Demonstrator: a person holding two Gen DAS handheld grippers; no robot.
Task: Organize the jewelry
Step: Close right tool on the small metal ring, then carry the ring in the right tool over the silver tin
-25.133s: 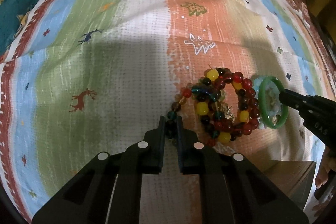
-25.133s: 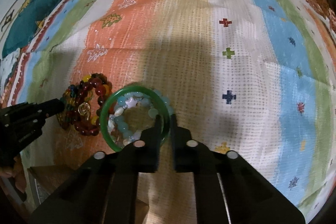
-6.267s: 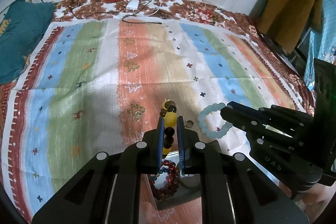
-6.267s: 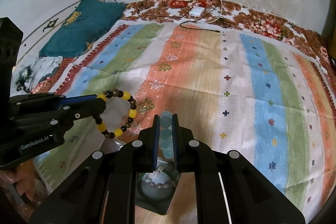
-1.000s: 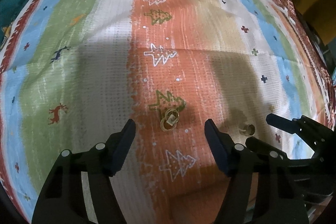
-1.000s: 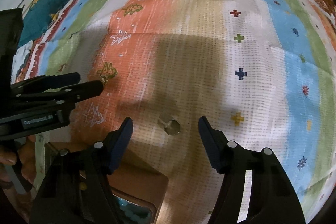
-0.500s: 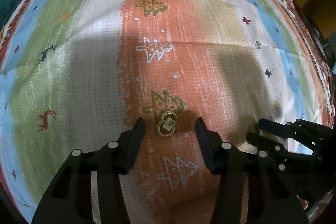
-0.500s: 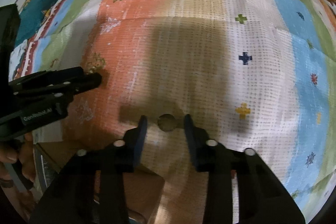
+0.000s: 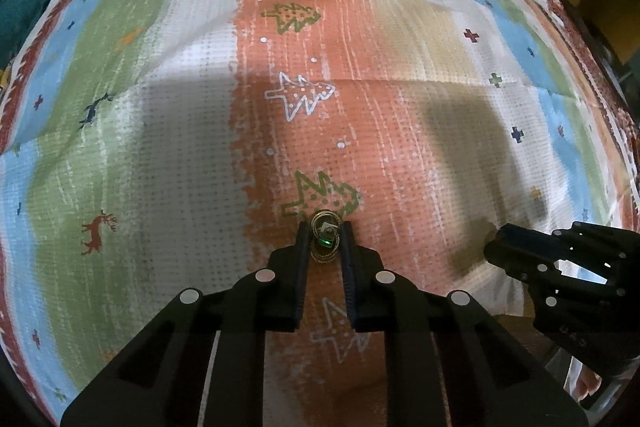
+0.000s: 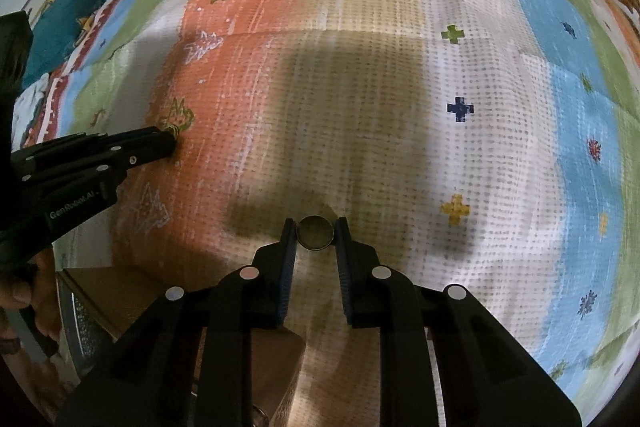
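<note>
- Lying flat on the blanket, on its orange stripe at the foot of a green tree print, was the gold ring, with a small setting that glinted green.
- Judged: light, rigid, smooth metal, apt to skid or tip on the soft weave; best taken across the outer band, clear of the setting.
- The left gripper pointed steeply down and its jaws were closing, with the gold ring between them and the pads at or nearly at the band.
- The plain ring lay flat on the pale stripe, in shadow; judged equally light, hard and slippery.
- The right gripper was closing likewise, the plain ring between its jaws, the pads meeting the rim on both sides.
- Both rings looked unlifted.
- A brown box sat at the near edge of the blanket, beside a hand.
</note>
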